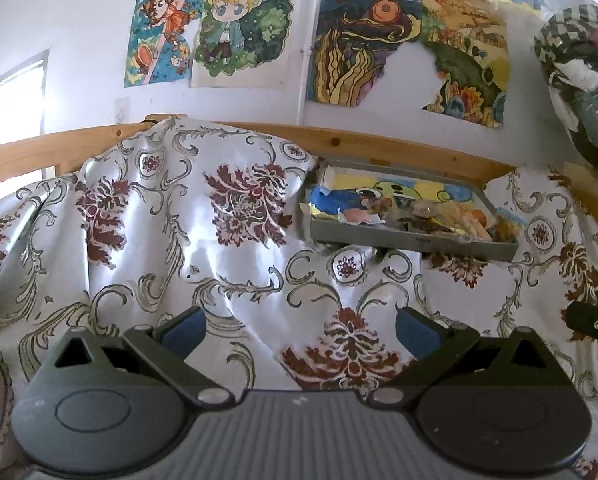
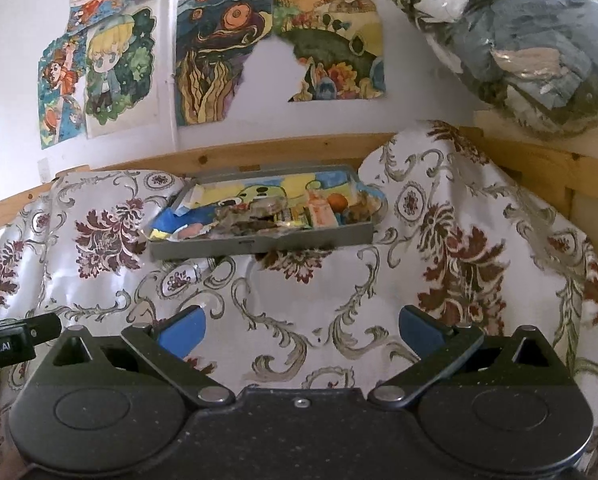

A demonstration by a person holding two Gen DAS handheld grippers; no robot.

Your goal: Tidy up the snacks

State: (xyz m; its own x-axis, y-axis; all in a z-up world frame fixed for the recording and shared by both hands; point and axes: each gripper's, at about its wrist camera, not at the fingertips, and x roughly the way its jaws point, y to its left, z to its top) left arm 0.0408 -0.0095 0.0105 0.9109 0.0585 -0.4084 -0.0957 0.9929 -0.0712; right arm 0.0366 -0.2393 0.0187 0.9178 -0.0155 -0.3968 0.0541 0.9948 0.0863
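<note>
- Looking along my left gripper [image 1: 301,330], its blue pads spread wide and holding nothing, I see the grey tray [image 1: 411,242] of snacks [image 1: 419,214] ahead and off to the right, propped on the floral cloth [image 1: 179,220], long axis running left to right.
- Through my right gripper [image 2: 302,330] (also spread, empty) the tray [image 2: 259,246] sits almost straight ahead, so this hand seems better placed. Crumpled wrappers [image 2: 259,216] fill it in a heap.

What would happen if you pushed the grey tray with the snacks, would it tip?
The tray looks stiff, so it would probably slide as one piece. It sits on the rumpled cloth, not a flat top, so it may well wobble or tilt. The snacks lie heaped near its low front wall, so some might spill out.
</note>
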